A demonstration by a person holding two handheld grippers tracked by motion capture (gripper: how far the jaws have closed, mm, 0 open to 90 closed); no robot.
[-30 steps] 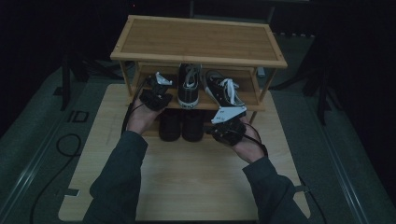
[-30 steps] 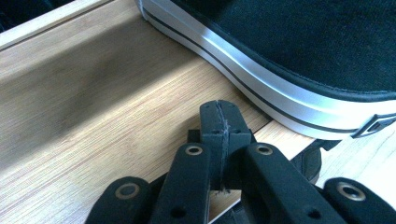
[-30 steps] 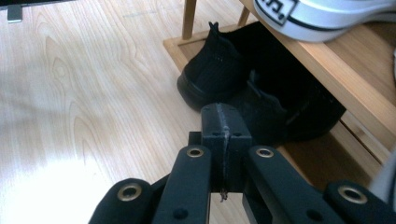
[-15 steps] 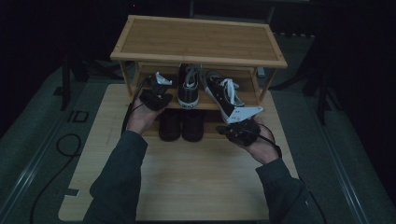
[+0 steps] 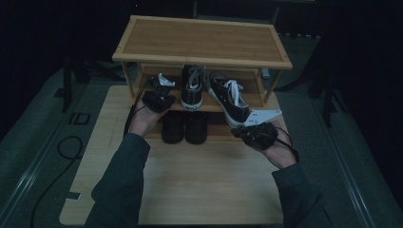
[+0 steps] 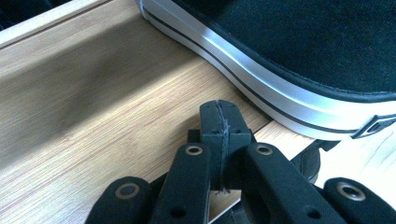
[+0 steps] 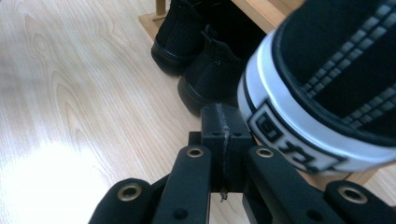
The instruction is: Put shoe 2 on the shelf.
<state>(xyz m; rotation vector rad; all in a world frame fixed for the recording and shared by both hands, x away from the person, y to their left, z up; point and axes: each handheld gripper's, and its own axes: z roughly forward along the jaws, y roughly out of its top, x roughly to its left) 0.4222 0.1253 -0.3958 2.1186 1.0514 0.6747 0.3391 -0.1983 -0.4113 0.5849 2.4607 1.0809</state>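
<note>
A bamboo shoe rack [image 5: 204, 40] holds two black-and-white sneakers on its middle shelf. The left sneaker [image 5: 191, 92] points straight in. The right sneaker [image 5: 228, 97] lies askew, its heel [image 7: 317, 93] out over the shelf's front edge. My left gripper [image 5: 161, 90] rests shut on the middle shelf [image 6: 93, 116], just left of the left sneaker's sole [image 6: 261, 88], holding nothing. My right gripper [image 5: 249, 126] is shut and empty, right at the askew sneaker's heel; in the right gripper view its tips [image 7: 223, 122] sit beside the heel label.
A pair of black shoes [image 5: 184, 127] stands on the bottom shelf, also seen as black shoes [image 7: 201, 70] from the right gripper. The rack stands on a light wooden board [image 5: 190, 180] over grey floor. A black cable [image 5: 71, 142] lies at the left.
My right hand and gripper have slid to the right along the rack's front, uncovering the right sneaker's heel. The left gripper has stayed put.
</note>
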